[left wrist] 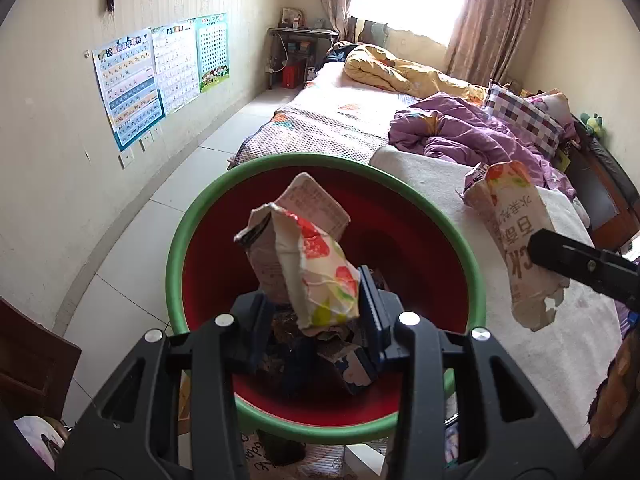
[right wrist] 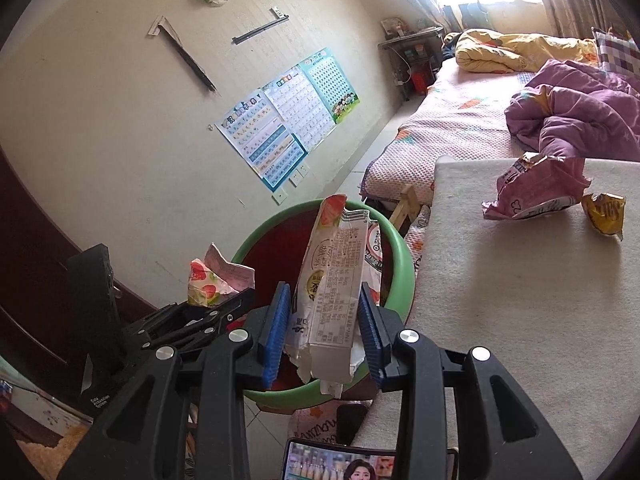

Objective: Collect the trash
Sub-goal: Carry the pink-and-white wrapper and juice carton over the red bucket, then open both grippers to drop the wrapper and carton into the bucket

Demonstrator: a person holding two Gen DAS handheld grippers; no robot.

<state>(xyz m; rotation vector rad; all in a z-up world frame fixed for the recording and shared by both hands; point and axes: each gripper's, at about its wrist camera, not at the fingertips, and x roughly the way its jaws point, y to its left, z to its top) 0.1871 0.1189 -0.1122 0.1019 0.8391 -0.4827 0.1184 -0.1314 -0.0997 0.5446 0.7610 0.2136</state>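
Left-wrist view: both grippers, left point(left wrist: 316, 312) and right point(right wrist: 324, 332), clamp torn wrappers point(left wrist: 308, 264) over the bin point(left wrist: 176, 256), apparently poised for dropping.

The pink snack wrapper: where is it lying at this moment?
In the right wrist view the pink snack wrapper lies on the white table at upper right, just left of a yellow wrapper, in front of the purple quilt.

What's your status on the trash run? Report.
Left gripper shut on strawberry wrapper, over the green-rimmed bin. Right gripper shut on long wrapper. Pink packet and yellow wrapper remain on the white mat. Path clear.
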